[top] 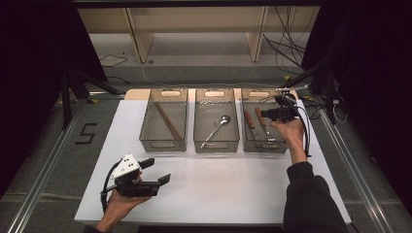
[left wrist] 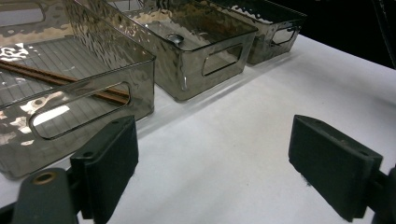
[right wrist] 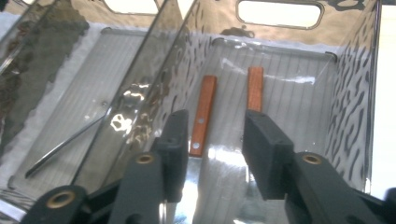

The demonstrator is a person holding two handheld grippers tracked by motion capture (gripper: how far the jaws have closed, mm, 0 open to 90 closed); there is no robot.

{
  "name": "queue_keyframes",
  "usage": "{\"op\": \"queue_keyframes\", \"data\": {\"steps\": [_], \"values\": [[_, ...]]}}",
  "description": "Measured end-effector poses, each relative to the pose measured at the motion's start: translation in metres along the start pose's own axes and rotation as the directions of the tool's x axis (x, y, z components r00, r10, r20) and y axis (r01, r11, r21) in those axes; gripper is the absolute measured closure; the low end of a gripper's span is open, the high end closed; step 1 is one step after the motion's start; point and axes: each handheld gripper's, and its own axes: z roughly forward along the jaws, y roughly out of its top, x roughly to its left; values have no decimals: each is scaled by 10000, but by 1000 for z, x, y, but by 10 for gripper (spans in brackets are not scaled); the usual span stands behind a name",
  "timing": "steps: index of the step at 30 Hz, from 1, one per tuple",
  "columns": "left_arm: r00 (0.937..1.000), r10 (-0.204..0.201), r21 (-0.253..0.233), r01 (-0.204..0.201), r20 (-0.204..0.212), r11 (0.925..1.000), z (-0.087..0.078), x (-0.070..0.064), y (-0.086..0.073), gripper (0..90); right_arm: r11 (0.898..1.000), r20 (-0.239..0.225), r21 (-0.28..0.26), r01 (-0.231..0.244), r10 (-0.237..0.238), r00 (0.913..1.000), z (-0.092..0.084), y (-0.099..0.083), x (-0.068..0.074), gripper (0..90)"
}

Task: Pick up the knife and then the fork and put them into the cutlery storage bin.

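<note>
R gripper's (right wrist: 212,140) jaws are hiding the near ends of both wooden-handled utensils (right wrist: 203,115) in the right bin (right wrist: 355,107).

Three smoky grey see-through bins (top: 163,121) with a rippled pattern and ribbed floors stand along the white table's (top: 218,184) far edge. The two handles (right wrist: 203,114) in the right bin are reddish-brown wood with silver rivets. The sticks (top: 167,121) in the left bin are dark brown, the spoon (top: 216,130) silver, the gripper pads (right wrist: 175,144) black.
</note>
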Motion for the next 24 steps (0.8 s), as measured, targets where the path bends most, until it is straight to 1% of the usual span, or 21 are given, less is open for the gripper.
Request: {"op": "queue_keyframes", "data": {"steps": [2,7,10,14,17,20,24], "values": [[10000,2,5,-2,-3,10000,0,0,0,156,10000,-154,-67,68,-69,9999,-3,-1,2,549],[10000,0,13,0,-4,10000,0,0,0,156,9983,-515,-403,427,-447,9977,-13,-6,12,472],[10000,-12,23,12,-12,10000,0,0,0,156,9964,-713,-573,627,-667,9952,-21,-12,19,435],[10000,-62,27,62,6,10000,0,0,0,156,9919,-1004,-873,923,-1010,9898,-32,-21,29,397],[10000,-65,35,65,11,10000,0,0,0,156,9885,-1229,-1062,1080,-1208,9850,-41,-27,36,384],[10000,-72,27,72,11,10000,0,0,0,156,9842,-1292,-1207,1299,-1453,9809,-47,-32,42,374],[10000,-72,33,72,12,10000,0,0,0,156,9800,-1397,-1435,1376,-1577,9776,-54,-37,47,362]]}}
